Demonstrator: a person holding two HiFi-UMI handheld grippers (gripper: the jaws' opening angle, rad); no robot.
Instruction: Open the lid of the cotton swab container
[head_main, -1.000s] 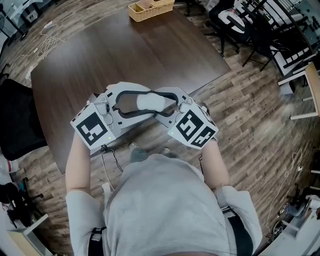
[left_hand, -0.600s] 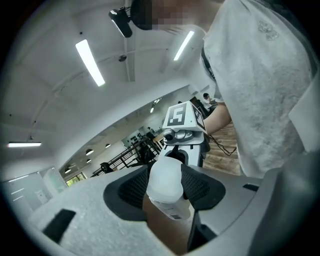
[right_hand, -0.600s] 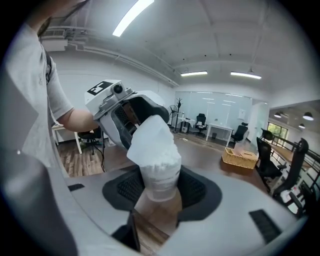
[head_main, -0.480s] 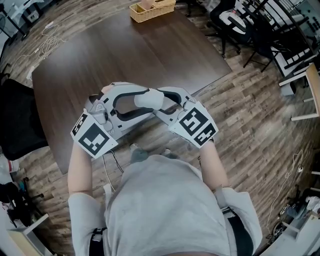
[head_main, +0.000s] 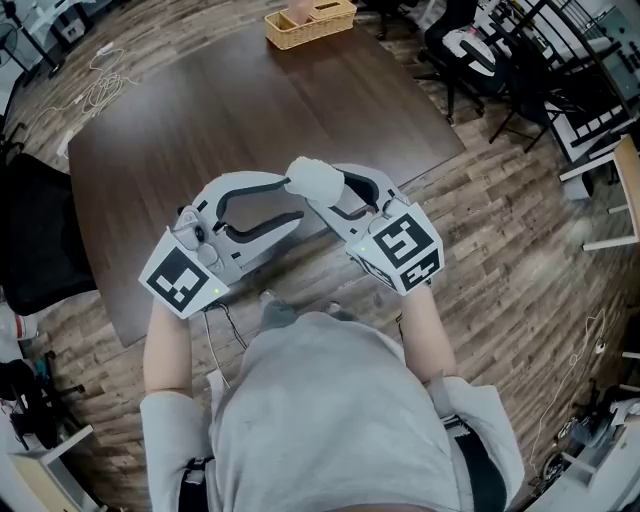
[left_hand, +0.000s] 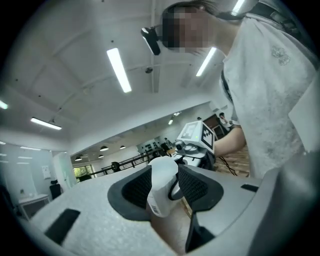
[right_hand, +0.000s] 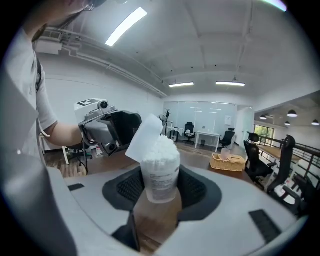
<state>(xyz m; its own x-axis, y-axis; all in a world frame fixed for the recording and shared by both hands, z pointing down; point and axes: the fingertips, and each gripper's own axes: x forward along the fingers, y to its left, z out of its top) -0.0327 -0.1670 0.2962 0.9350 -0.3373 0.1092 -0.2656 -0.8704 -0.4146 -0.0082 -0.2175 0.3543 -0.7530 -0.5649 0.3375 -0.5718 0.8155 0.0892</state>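
The cotton swab container (right_hand: 160, 175) is a clear tub packed with white swabs, and my right gripper (right_hand: 160, 189) is shut on its body. Its white lid (right_hand: 144, 136) stands tilted open toward my left gripper (right_hand: 112, 132). In the head view both grippers meet over the table's near edge, the container (head_main: 318, 183) between the right gripper (head_main: 332, 192) and the left gripper (head_main: 296, 200). In the left gripper view the lid (left_hand: 157, 202) is between the pads, which have just been closing. It touches the left-hand pad, and a narrow dark gap shows at the other.
The dark brown table (head_main: 200, 120) stretches ahead, with a wicker basket (head_main: 310, 22) at its far edge. Office chairs (head_main: 480, 50) stand at the right and a black chair (head_main: 35, 240) at the left. Wood flooring surrounds the table.
The container went from lying between the two grippers to sitting higher and further right with the right gripper. The left gripper's marker cube swung down and left.
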